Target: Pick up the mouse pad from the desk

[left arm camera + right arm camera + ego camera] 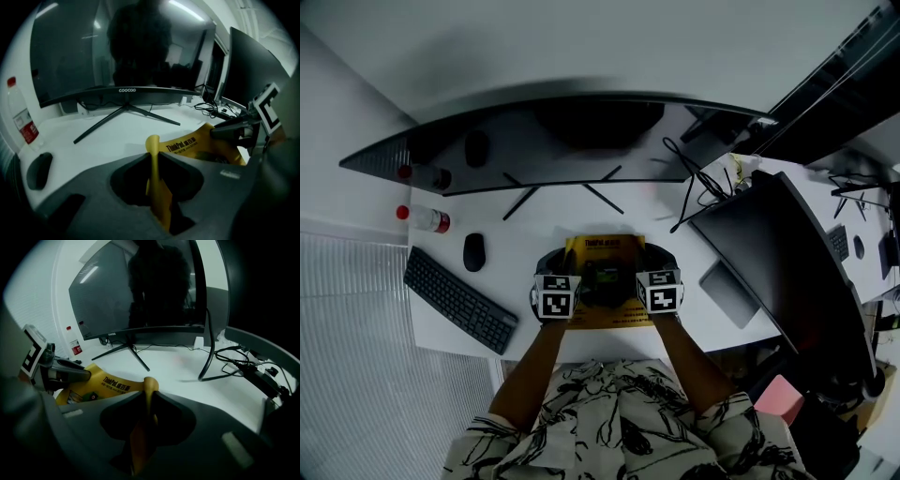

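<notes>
A yellow mouse pad (602,249) with black print lies between my two grippers near the front of the white desk (647,202). My left gripper (555,281) is shut on its left edge, which stands pinched upright between the jaws (153,154). My right gripper (661,278) is shut on the right edge of the mouse pad (146,392). The pad (197,145) sags between both grips, its corners curling up off the desk. In each gripper view the other gripper shows at the pad's far side.
A wide curved monitor (572,136) on a V-shaped stand fills the back of the desk. A black keyboard (457,300), a black mouse (473,251) and a red-capped bottle (422,217) are at the left. A second screen (787,272) and cables (703,183) are at the right.
</notes>
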`<state>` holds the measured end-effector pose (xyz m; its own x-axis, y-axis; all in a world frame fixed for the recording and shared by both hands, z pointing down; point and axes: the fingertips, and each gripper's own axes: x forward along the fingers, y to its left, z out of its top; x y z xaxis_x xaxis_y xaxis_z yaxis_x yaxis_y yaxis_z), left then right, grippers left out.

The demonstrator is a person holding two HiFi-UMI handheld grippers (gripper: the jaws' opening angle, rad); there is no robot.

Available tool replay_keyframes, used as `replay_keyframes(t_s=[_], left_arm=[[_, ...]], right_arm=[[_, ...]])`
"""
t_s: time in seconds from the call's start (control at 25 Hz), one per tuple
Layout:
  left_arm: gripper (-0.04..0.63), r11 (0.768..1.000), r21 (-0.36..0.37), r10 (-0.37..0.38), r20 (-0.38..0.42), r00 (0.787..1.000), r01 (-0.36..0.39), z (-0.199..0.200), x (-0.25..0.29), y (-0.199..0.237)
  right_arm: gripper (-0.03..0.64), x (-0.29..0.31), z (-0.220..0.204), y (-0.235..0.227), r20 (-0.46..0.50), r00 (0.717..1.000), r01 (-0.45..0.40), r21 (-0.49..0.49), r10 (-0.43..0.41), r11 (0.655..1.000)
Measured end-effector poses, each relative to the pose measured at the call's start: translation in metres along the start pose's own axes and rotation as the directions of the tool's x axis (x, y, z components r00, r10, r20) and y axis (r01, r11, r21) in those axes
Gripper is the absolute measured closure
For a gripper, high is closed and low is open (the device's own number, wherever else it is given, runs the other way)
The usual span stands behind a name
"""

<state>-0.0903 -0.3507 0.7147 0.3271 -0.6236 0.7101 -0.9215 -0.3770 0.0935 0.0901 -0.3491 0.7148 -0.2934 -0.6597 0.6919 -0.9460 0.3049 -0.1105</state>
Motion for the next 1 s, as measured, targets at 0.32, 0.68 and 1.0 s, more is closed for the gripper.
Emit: replay_keyframes(t_s=[0.32, 0.68, 1.0], left_arm=[[0.532, 1.000, 0.009, -0.004, 0.058, 0.998, 0.003, 0.013, -0.017, -0.002], [0.531, 1.000, -0.008, -0.008, 0.147, 0.989, 0.010, 0.040, -0.043, -0.001], [0.528, 1.000, 0.025, -0.008, 0.226, 0.974, 0.002, 0.073, -0.063, 0.001]], right_arm=[[0.534, -0.021, 0.011, -0.001, 0.046, 0.999, 0.017, 0.016, -0.018, 1.000], [0.535, -0.046, 0.042, 0.002, 0.141, 0.989, 0.035, 0.000, -0.034, 0.999], [0.534, -0.065, 0.071, -0.001, 0.208, 0.976, 0.062, -0.010, -0.058, 0.998]])
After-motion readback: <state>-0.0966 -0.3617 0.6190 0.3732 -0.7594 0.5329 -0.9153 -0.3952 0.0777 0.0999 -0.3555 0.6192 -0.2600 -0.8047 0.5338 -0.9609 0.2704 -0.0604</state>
